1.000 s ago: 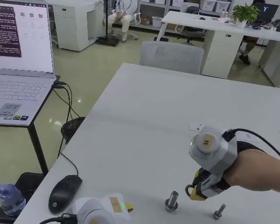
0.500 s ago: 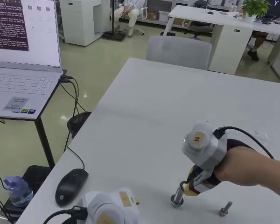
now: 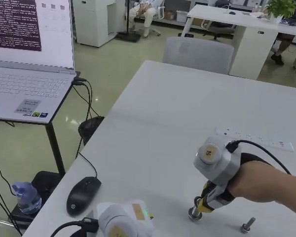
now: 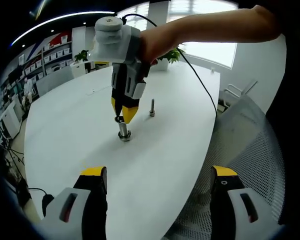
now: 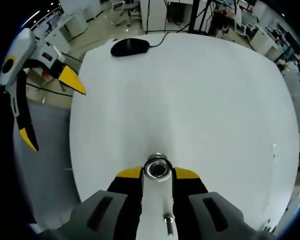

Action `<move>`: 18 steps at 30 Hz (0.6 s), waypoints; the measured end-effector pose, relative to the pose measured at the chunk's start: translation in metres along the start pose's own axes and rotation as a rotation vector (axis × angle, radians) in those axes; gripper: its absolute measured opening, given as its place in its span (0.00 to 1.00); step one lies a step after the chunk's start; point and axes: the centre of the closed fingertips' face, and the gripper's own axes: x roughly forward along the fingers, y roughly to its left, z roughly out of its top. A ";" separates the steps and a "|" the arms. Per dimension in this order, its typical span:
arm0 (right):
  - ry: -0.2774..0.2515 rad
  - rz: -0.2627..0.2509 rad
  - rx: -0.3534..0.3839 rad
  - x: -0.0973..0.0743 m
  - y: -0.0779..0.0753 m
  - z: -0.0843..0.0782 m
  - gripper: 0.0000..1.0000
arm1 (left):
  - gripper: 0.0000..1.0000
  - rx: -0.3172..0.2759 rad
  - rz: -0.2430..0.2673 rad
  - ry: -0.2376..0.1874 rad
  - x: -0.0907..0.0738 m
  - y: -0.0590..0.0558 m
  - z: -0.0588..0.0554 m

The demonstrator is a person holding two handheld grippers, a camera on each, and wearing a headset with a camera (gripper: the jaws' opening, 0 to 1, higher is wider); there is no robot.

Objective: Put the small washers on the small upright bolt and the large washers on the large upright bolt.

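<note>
The large upright bolt (image 3: 194, 214) stands near the white table's front edge, and the small upright bolt (image 3: 246, 226) stands to its right. My right gripper (image 3: 203, 205) is shut on a large washer (image 5: 156, 169), which it holds right at the top of the large bolt (image 4: 123, 133). From the left gripper view, the small bolt (image 4: 152, 106) stands just beyond the right gripper (image 4: 123, 117). My left gripper (image 4: 157, 200) is open with nothing between its fingers, low at the table's near edge. Its grey body (image 3: 123, 224) sits at the bottom of the head view. The left gripper (image 5: 50, 110) also comes into the right gripper view.
A black mouse (image 3: 83, 193) lies on the table at the front left. A white power strip (image 3: 251, 139) lies further back on the right. An open laptop (image 3: 24, 84) sits on a side stand to the left, and a grey chair (image 3: 200, 52) stands behind the table.
My right gripper has carried the washer left from between the two bolts to the top of the large bolt. The head camera has shifted too.
</note>
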 end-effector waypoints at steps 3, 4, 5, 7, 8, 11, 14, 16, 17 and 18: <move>0.007 -0.001 -0.009 0.005 0.000 -0.001 0.23 | 0.85 0.001 0.000 0.004 -0.001 0.000 -0.001; 0.012 -0.001 -0.008 0.006 0.000 -0.001 0.23 | 0.85 0.001 0.000 0.003 -0.001 0.000 -0.001; 0.013 -0.004 -0.015 0.006 0.000 -0.002 0.23 | 0.85 0.000 0.000 0.002 -0.001 0.000 -0.001; 0.016 -0.003 -0.012 0.009 0.000 -0.003 0.23 | 0.84 0.002 -0.001 0.006 -0.001 -0.001 -0.002; 0.017 -0.004 -0.013 0.010 0.000 -0.003 0.23 | 0.84 0.002 -0.001 0.007 -0.001 -0.001 -0.003; 0.019 -0.006 -0.011 0.014 0.000 -0.005 0.23 | 0.84 0.003 -0.005 0.010 -0.001 -0.003 -0.004; 0.027 -0.004 -0.003 0.017 0.000 -0.007 0.23 | 0.84 0.002 -0.007 0.008 0.000 -0.004 -0.003; 0.023 -0.001 -0.002 0.020 0.001 -0.008 0.23 | 0.84 0.003 -0.008 0.008 0.000 -0.005 -0.003; 0.021 -0.001 -0.006 0.021 0.001 -0.007 0.23 | 0.84 0.003 -0.008 0.007 0.001 -0.006 -0.003; 0.027 0.001 -0.001 0.023 0.001 -0.009 0.23 | 0.84 0.002 -0.008 0.007 0.001 -0.006 -0.003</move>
